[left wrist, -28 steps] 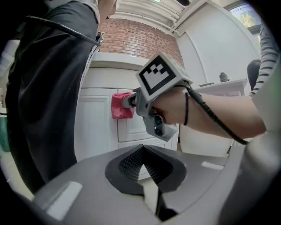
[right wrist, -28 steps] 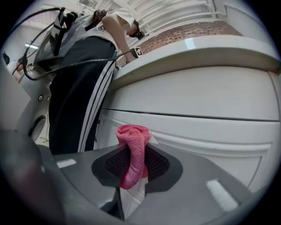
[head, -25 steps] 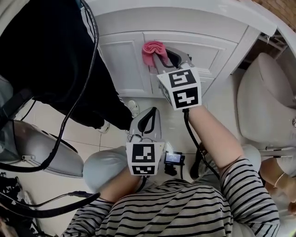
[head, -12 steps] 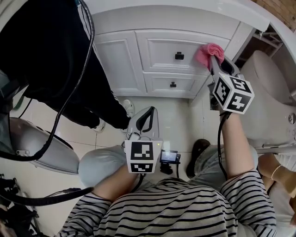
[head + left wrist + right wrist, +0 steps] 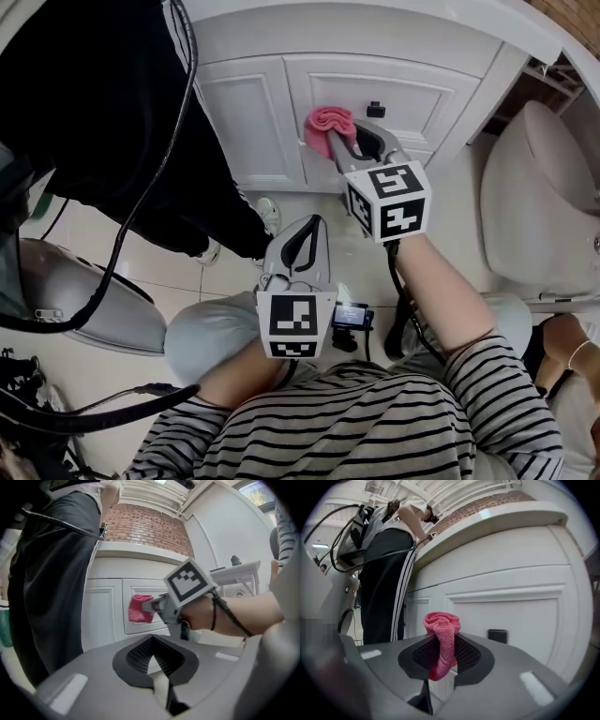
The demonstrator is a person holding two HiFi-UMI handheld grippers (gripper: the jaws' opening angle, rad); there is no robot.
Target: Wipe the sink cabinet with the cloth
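Note:
The white sink cabinet (image 5: 244, 103) fills the top of the head view, with panelled drawer fronts and a small black knob (image 5: 376, 110). My right gripper (image 5: 339, 142) is shut on a bunched pink cloth (image 5: 327, 124), which presses against the upper drawer front left of the knob. In the right gripper view the pink cloth (image 5: 442, 641) stands pinched between the jaws, the knob (image 5: 497, 635) just to its right. My left gripper (image 5: 298, 246) hangs low over the floor, jaws shut with nothing in them. The left gripper view shows the cloth (image 5: 139, 608) on the drawer panel.
A person in black trousers (image 5: 103, 103) stands close at the cabinet's left. A toilet (image 5: 534, 206) sits to the right. Cables (image 5: 122, 253) trail across the tiled floor, near a grey machine (image 5: 75, 300) at the left.
The right gripper swept the cloth from the cabinet's middle to its right corner, then back left onto the upper drawer front. The left gripper stayed put.

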